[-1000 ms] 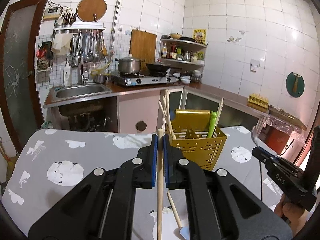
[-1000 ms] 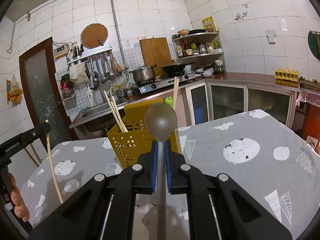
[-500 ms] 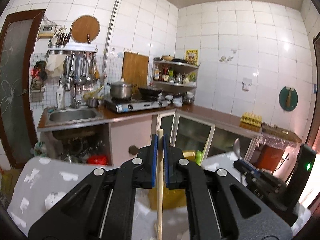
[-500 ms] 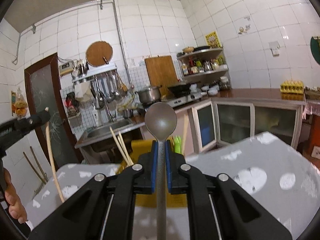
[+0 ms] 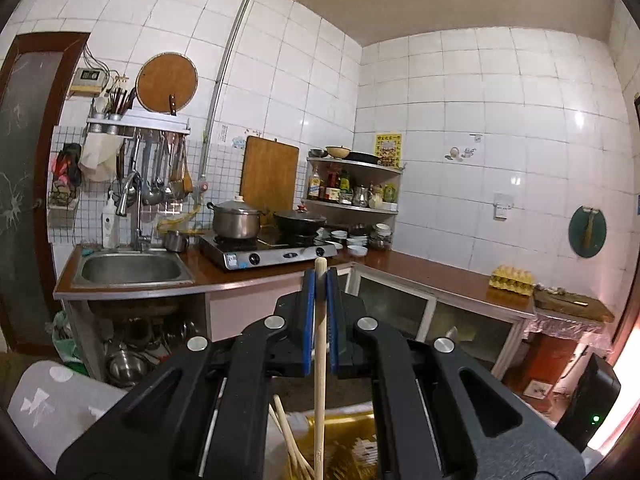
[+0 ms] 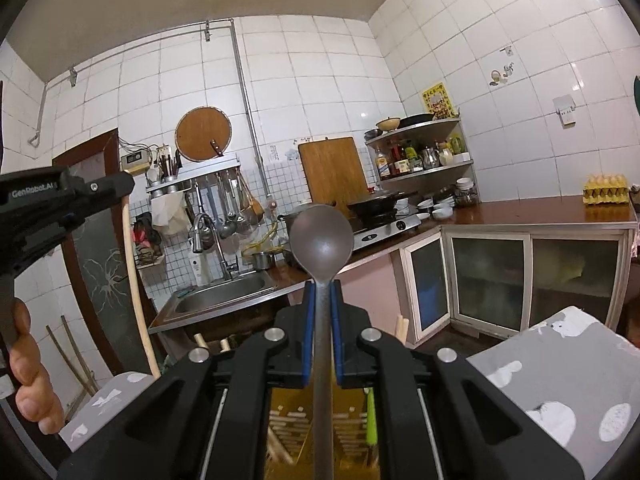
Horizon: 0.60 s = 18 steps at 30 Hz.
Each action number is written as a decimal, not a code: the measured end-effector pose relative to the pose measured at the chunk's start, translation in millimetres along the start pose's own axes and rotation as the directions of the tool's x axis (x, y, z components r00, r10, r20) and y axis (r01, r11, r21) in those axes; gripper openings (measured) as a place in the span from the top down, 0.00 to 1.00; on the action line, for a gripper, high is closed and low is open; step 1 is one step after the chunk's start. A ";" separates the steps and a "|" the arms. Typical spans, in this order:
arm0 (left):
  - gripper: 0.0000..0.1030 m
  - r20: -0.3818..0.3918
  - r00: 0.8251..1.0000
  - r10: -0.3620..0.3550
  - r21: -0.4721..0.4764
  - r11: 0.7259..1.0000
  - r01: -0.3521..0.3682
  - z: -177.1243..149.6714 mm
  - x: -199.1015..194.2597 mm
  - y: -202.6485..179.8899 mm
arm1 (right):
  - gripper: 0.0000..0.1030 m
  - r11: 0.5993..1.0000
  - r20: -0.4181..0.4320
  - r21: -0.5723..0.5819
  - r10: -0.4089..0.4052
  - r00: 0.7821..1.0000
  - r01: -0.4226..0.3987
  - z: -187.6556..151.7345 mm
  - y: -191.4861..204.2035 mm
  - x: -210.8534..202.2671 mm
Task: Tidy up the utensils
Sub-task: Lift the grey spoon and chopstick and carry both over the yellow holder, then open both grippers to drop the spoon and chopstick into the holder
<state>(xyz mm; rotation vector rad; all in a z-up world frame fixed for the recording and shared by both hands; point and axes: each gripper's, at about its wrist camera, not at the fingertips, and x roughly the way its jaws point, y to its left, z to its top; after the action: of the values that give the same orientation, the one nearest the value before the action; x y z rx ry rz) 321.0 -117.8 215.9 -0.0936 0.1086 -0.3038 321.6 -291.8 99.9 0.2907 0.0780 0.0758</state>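
Now, done: chopsticks already stand in your yellow holder.
Left gripper: clamped on chopstick.
Right gripper: clamped on spoon.
Left: drop both in.

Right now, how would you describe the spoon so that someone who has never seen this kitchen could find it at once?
Find the yellow basket on the grey table, seen from the right wrist. Just above it the right gripper is shut on an upright metal handle. That is the spoon: dull grey with a round bowl on top, unlike the pale wooden chopstick in the left gripper.
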 end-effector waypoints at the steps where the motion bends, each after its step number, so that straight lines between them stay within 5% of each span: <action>1: 0.96 0.002 1.000 0.001 0.003 1.000 -0.001 -1.8 7.3 0.6 | 0.92 1.000 0.003 0.003 -0.005 1.000 0.005 -3.4 -2.2 7.0; 18: 0.96 -0.037 0.999 0.024 -0.014 1.000 -0.024 -64.9 65.7 16.9 | 0.92 0.995 0.085 -0.065 -0.066 0.994 0.072 -47.9 -11.9 47.5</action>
<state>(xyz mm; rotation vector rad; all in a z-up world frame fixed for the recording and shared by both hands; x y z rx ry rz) 380.4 -126.5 143.8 -0.1007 0.1488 -0.2810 365.4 -285.5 47.6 0.2225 0.0033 -0.0025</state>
